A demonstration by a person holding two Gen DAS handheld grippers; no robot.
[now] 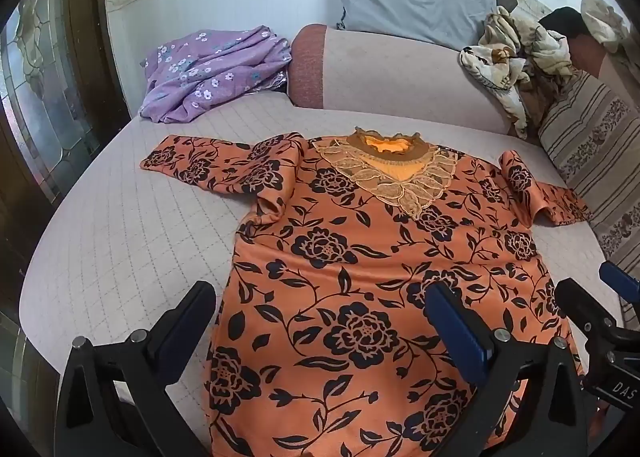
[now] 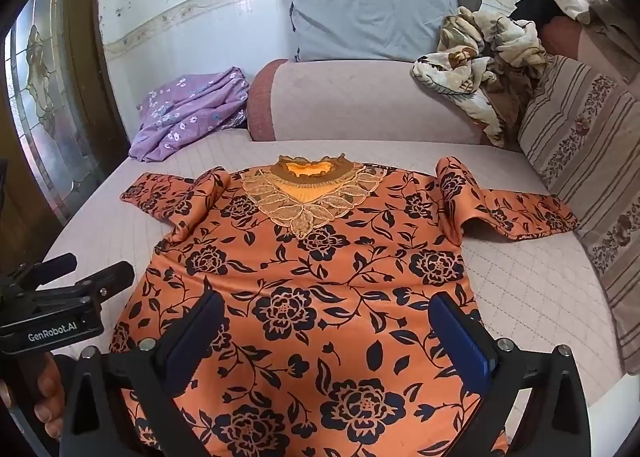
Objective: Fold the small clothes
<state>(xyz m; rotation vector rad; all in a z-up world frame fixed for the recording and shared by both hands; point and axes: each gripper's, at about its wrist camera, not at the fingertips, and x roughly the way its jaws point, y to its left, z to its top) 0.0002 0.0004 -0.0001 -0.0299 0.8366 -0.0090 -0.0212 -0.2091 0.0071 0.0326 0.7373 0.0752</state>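
Orange floral top (image 1: 360, 257) lies spread flat on the bed (image 1: 120, 237), sleeves out; left tongs (image 1: 320, 321) and right tongs (image 2: 326, 329) hover wide open over its near hem, holding nothing.

Soft, even daylight, sharp focus at centre, faint shadows (heavy fisheye bending and dark vignette at edges).

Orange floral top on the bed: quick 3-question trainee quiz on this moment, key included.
1. True or false: the orange black-flowered long-sleeved top lies spread flat, collar away from the cameras.
2. Which crumpled garment lies beyond its sleeve, by the door: A) purple floral cloth B) a blue towel?
3. Are the left tongs and right tongs open or shut?

Key: 1 true; 2 A; 3 both open, holding nothing.
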